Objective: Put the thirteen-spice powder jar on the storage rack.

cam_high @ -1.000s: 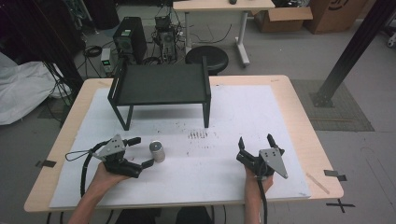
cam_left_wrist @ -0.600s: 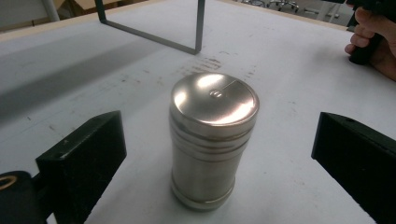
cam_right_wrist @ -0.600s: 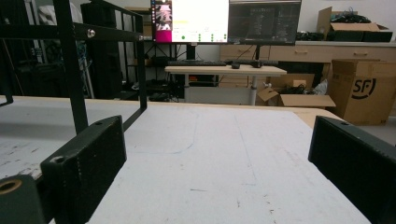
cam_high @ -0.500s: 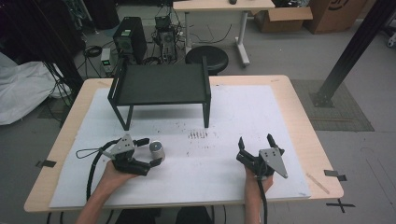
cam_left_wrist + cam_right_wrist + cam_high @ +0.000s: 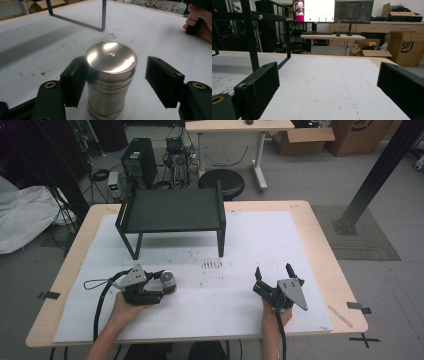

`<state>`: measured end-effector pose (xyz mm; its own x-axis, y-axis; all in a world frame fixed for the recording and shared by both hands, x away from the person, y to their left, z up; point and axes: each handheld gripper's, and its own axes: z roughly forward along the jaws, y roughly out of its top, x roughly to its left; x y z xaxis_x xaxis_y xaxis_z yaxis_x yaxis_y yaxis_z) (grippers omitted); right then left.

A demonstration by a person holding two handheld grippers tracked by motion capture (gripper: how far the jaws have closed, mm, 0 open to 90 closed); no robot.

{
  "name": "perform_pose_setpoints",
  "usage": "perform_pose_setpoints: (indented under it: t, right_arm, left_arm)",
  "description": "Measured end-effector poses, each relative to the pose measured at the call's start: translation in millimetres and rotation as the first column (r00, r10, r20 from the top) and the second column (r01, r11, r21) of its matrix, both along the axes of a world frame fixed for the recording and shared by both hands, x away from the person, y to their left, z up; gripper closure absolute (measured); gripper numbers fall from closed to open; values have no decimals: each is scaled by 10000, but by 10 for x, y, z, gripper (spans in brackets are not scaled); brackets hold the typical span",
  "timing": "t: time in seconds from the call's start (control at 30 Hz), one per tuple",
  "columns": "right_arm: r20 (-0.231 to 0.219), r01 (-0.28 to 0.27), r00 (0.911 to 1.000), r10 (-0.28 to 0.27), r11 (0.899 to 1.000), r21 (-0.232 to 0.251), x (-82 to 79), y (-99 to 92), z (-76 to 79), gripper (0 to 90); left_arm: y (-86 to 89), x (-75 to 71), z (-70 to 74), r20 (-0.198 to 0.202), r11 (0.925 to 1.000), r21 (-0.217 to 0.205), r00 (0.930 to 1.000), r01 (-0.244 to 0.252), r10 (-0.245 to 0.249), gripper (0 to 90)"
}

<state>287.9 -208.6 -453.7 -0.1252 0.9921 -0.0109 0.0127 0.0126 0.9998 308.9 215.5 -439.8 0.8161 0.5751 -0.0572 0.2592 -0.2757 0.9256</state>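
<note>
Right gripper jaws wide apart over white tabletop, nothing betw.; black rack at left, monitors beyond.

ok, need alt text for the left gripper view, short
A shiny steel canister stands upright on the white table cover between the black jaws of the left hand-held gripper, which have just been closing; one jaw is at its side, the other still shows a gap. Behind it stands a leg of the black metal rack; a hand shows top right.
</note>
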Motion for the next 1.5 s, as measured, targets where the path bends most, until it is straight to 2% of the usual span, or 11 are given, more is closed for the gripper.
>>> perform_pose_setpoints:
  t: [0.33,1.0,1.17,1.5]
  right_arm:
    - [-6,1,10000,-1,10000,3,0,0,0,39]
    - [70,2,10000,-3,9998,179,-9,-16,-4,38]
    - [74,1,10000,-2,9999,160,-9,-14,-4,38]
    - [62,3,10000,-3,9999,132,-8,-12,-3,38]
  left_arm:
    - [45,16,3,-1,9999,-2,9999,-134,134,482]
    - [34,-15,17,2,9998,63,9998,-192,192,488]
    - [35,-37,33,135,9996,79,9995,-270,269,488]
    - [81,-66,175,129,9995,-87,9994,-318,319,489]
